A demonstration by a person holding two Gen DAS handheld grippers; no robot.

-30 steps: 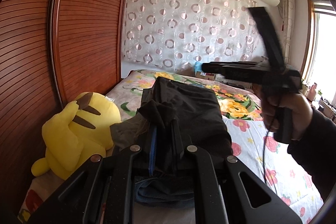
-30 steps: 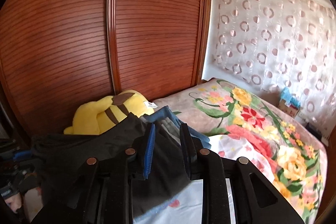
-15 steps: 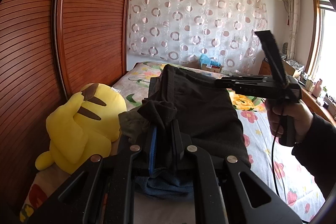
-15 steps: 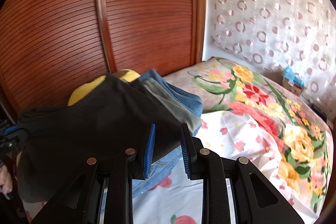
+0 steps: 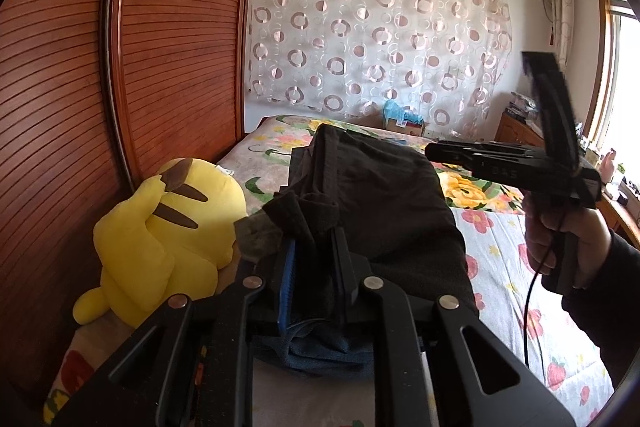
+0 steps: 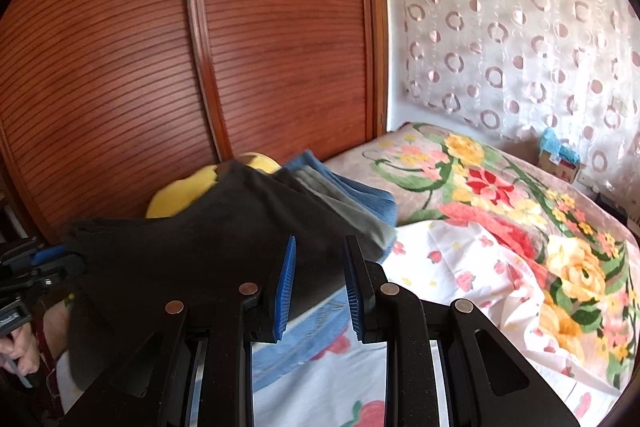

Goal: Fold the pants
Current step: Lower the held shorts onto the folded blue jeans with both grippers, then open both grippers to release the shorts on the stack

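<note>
Folded black pants [image 5: 376, 195] lie on top of a stack of folded clothes by the wardrobe side of the bed. My left gripper [image 5: 314, 247] is shut on a bunched edge of the black pants near their near-left corner. In the right wrist view the black pants [image 6: 208, 247] spread left of my right gripper [image 6: 318, 269], which is open and empty with the pants' edge just beyond its blue pads [image 6: 285, 279]. The right gripper also shows in the left wrist view [image 5: 434, 149], held level above the pants' far right corner.
Blue and grey folded clothes [image 6: 352, 203] lie under the black pants. A yellow plush toy [image 5: 160, 235] sits against the wooden wardrobe [image 5: 100, 87]. The bed [image 6: 500, 227] has a floral cover. A patterned curtain [image 5: 380, 39] hangs behind the bed.
My right gripper let go of the black pants and drew back, open. The pants came down flatter on the stack. My left gripper stayed shut on them.
</note>
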